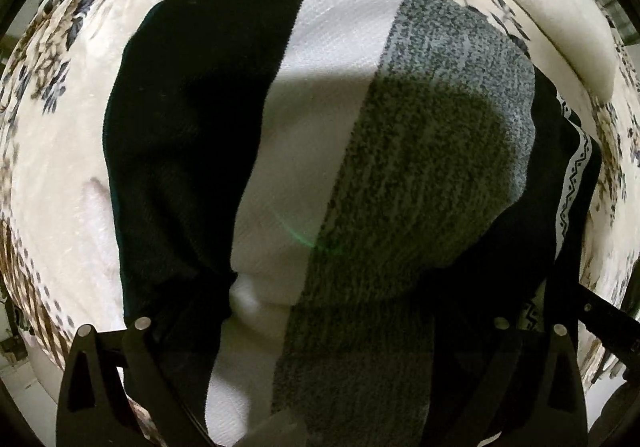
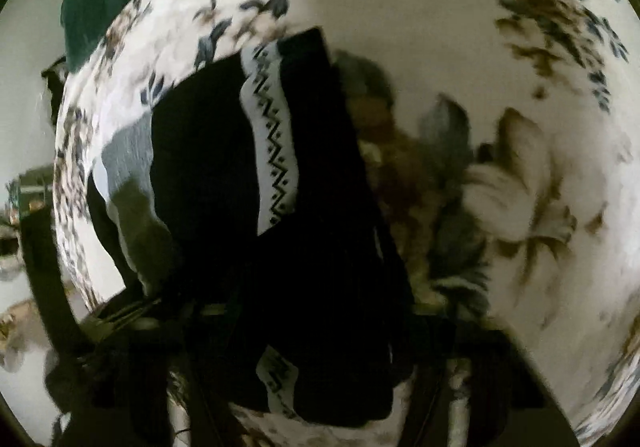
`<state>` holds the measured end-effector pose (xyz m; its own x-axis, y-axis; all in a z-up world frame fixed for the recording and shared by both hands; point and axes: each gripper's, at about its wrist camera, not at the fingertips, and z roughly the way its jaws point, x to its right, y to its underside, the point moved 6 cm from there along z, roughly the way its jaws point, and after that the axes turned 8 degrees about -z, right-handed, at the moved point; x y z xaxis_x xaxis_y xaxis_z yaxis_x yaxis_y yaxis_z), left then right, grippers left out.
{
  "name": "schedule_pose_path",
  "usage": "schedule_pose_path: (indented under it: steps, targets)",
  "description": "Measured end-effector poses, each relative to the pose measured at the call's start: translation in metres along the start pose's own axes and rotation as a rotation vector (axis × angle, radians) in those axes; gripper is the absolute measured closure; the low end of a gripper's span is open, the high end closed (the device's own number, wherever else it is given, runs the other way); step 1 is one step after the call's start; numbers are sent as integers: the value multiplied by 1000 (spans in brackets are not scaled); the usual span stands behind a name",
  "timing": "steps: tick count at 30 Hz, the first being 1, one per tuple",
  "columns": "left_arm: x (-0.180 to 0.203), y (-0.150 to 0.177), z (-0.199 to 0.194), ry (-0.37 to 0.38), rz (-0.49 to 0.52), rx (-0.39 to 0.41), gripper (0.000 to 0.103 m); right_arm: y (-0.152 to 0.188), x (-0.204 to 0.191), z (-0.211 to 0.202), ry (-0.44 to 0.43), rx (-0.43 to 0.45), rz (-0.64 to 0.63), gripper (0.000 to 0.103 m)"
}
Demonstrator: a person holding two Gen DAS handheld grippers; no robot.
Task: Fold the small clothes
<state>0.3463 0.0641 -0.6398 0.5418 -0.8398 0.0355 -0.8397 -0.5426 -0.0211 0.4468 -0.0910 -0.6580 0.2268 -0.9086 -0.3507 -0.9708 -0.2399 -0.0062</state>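
Left gripper [image 1: 320, 387] jaws fully apart, straddling striped sock [image 1: 320, 119], pads clear of fabric. Sock lay flat on floral blanket [image 1: 52, 175], overlapping black sock [image 1: 576, 167] with zigzag band. Right gripper [image 2: 320, 367] clamped on black sock; frame blurred

knit sock [image 1: 360, 151], plush blanket [image 1: 52, 175]
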Motion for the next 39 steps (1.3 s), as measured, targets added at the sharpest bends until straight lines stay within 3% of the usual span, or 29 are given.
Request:
schedule_pose_path:
  steps: [4,7,9,12,13,15,17,19,21,22,24,26,27,28,32,36,39]
  targets:
    - [-5,-6,-9,37,-24,-23,0,0,11,-22,10,101,55,98]
    - [-18,-17,-44,113,-89,62,0,0,21,-50,16,179,94,98]
    - [-29,-25,-59,111,-106,106,0,1,31,-59,38,197,109,98]
    - [-50,-39,-68,71,-114,145,0,3,48,-34,74,96,141,98]
    - [-58,-45,-68,46,-115,147,0,4,50,-17,28,20,148,98]
    - [-76,-55,-65,29,-128,144,0,0,50,-12,-16,-16,151,97]
    - [-86,-65,-67,23,-125,163,0,-14,48,-26,-55,44,150,86]
    - [-89,-74,-64,17,-102,192,0,-34,48,-43,-97,130,154,52]
    - [-91,-85,-57,19,-76,193,0,-51,48,-46,-145,163,161,38]
    - [-90,-89,-50,31,-64,185,0,-63,46,-40,-176,160,159,38]
    - [-84,-104,-38,72,-48,151,7,-77,47,-21,-195,109,163,38]
    - [-76,-113,-31,130,-32,143,42,-88,44,-9,-199,94,157,39]
    - [-73,-114,-34,172,-35,144,85,-92,40,-7,-205,107,144,57]
    - [-73,-112,-40,187,-44,145,86,-94,38,-10,-189,122,133,83]
    - [-75,-107,-64,218,-70,209,88,-91,28,-37,-148,238,104,88]
    - [-85,-108,-74,272,-115,207,87,-95,17,-75,-138,334,79,90]
    - [-82,-120,-58,274,-133,176,87,-111,10,-76,-109,339,49,91]
